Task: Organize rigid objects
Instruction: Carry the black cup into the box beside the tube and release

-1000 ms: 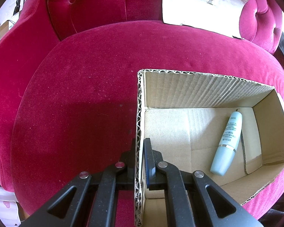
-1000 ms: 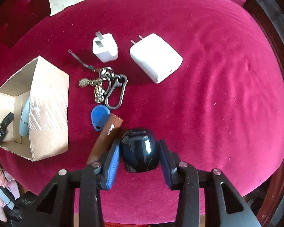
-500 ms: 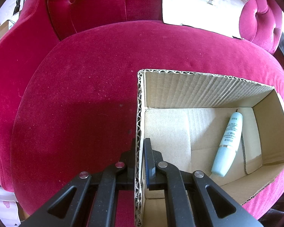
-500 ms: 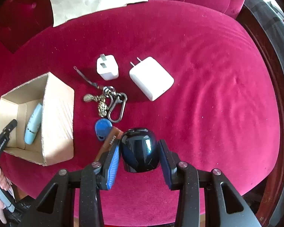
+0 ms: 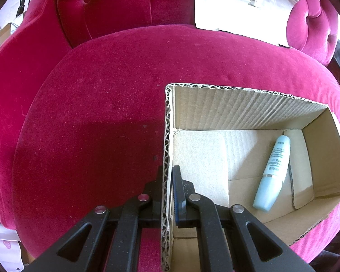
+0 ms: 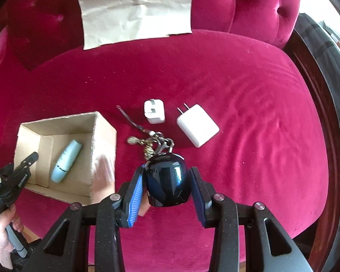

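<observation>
1. Right claw (image 6: pixel 166 187) gripped one glossy black case (image 6: pixel 166 180) between its two fingers, held above the red velvet seat (image 6: pixel 249 136).
2. Left claw (image 5: pixel 167 192) was clamped shut on the near wall of the single cardboard box (image 5: pixel 249 111), one finger inside and one outside.
3. One pale blue tube (image 5: pixel 273 173) lay on the box floor by the far wall.
4. Two white chargers sat side by side on the seat: a small one (image 6: pixel 154 111) and a larger one (image 6: pixel 197 125).
5. One bunch of keys (image 6: pixel 150 141) lay just in front of the chargers, partly hidden by the case.
6. Compared with a second earlier, the case had risen off the cushion and now covered the blue tag and brown stick; the left claw's grip was unchanged.
</observation>
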`<state>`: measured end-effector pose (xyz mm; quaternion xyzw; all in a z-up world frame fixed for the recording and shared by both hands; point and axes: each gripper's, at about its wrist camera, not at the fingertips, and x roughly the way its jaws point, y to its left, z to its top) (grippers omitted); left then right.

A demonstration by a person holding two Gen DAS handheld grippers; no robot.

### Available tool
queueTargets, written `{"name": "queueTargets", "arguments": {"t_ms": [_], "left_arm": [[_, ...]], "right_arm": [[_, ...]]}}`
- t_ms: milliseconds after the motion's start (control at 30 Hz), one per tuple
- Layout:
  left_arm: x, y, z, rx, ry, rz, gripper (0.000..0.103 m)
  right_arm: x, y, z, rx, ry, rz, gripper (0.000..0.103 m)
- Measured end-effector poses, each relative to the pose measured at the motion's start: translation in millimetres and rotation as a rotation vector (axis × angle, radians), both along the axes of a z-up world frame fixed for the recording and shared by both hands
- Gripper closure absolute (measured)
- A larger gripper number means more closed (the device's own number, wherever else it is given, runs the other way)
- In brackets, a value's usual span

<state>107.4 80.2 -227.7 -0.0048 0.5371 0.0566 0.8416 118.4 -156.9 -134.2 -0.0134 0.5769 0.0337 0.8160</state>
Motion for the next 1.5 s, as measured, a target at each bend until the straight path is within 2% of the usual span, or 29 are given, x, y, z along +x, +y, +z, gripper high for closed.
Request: {"name": "queueTargets", "arguments": {"t_ms": [67,533,767,1500], "left_arm": [[1,-1,0,0.000,0.000,0.000,0.098],[1,-2,-1,0.000,0.000,0.001,0.098],[0,-2,0,0.000,-0.002,-0.007,0.098],[2,1,1,-0.007,0.000,-0.004,0.098]], "right_arm": [[-1,1,-9,0.007,-0.012,0.010,0.061],[-5,54,3,0.051,-0.073,0.106,0.061],[-6,83,-4,0.074,-0.073,0.149,0.061],[10,138,-25,0.150,-0.032,0.174,0.060]]}}
